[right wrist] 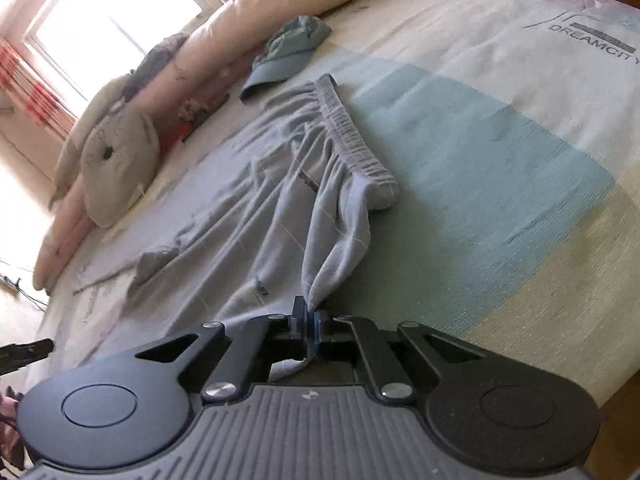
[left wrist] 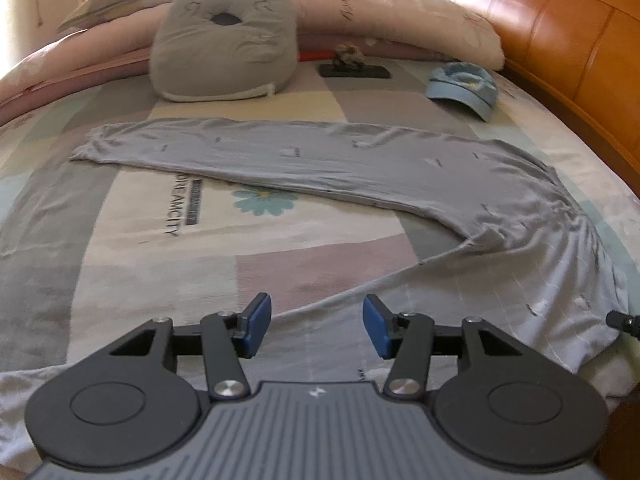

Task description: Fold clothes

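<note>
My left gripper (left wrist: 317, 326): blue pads spread apart, nothing between them, hovering over the near hem of the pale grey soft-knit trousers (left wrist: 320, 160). My right gripper (right wrist: 311, 322): pads pressed together, pinching a corner of the trousers' cloth near the gathered elastic waistband (right wrist: 352, 128).

Trousers lie on the patchwork-print bedsheet (left wrist: 160, 216), one leg stretched left across the far middle, the other running near.

Judgement: a fold is being set up. Left needs a matching pinch on the near leg edge.

Farther: blue fabric cap (left wrist: 464, 88), grey plush cushion (left wrist: 224, 44).
</note>
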Available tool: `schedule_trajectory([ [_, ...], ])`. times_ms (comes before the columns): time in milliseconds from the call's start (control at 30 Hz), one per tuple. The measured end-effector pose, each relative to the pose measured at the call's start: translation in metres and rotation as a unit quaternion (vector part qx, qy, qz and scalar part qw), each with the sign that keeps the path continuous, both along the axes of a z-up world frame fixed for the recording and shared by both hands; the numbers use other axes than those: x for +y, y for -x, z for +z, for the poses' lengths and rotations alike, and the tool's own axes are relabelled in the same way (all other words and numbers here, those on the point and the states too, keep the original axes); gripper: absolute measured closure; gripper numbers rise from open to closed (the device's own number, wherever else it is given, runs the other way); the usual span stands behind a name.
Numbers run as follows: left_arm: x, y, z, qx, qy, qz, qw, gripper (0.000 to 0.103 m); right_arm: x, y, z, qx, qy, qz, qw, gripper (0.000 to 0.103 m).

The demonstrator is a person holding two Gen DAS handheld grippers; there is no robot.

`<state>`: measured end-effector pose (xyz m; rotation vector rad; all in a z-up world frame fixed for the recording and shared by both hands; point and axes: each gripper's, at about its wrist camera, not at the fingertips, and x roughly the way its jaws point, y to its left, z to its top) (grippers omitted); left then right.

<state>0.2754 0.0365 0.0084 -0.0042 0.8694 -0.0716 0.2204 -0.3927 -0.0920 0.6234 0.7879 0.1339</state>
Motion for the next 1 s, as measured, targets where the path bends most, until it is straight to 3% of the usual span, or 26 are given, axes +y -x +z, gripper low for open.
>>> schedule_trajectory([
  [233,-0.013,-0.002,-0.008,0.016,0.006,-0.024,0.9995,0.051,-0.019,0.007,0.012,0.022,0.051,0.023,0.998,0.1],
  [400,-0.011,0.0,-0.013,0.03,0.01,-0.017,0.9994,0.051,-0.022,0.003,0.019,0.034,0.057,0.036,0.997,0.098],
  [600,-0.005,-0.004,-0.021,0.04,0.031,-0.015,0.9986,0.047,-0.029,0.002,0.055,-0.012,0.072,-0.002,0.997,0.09],
  [800,-0.001,-0.003,-0.039,0.072,0.053,-0.015,0.9959,0.047,0.017,-0.035,0.063,-0.042,0.1,0.085,0.991,0.083],
  [900,0.008,0.003,-0.051,0.102,0.059,0.002,0.993,0.047,0.05,-0.056,0.056,-0.037,0.105,0.138,0.984,0.077],
  [1000,0.02,0.01,-0.05,0.1,0.072,0.015,0.9923,0.047,0.076,-0.063,0.045,-0.015,0.113,0.183,0.976,0.073],
])
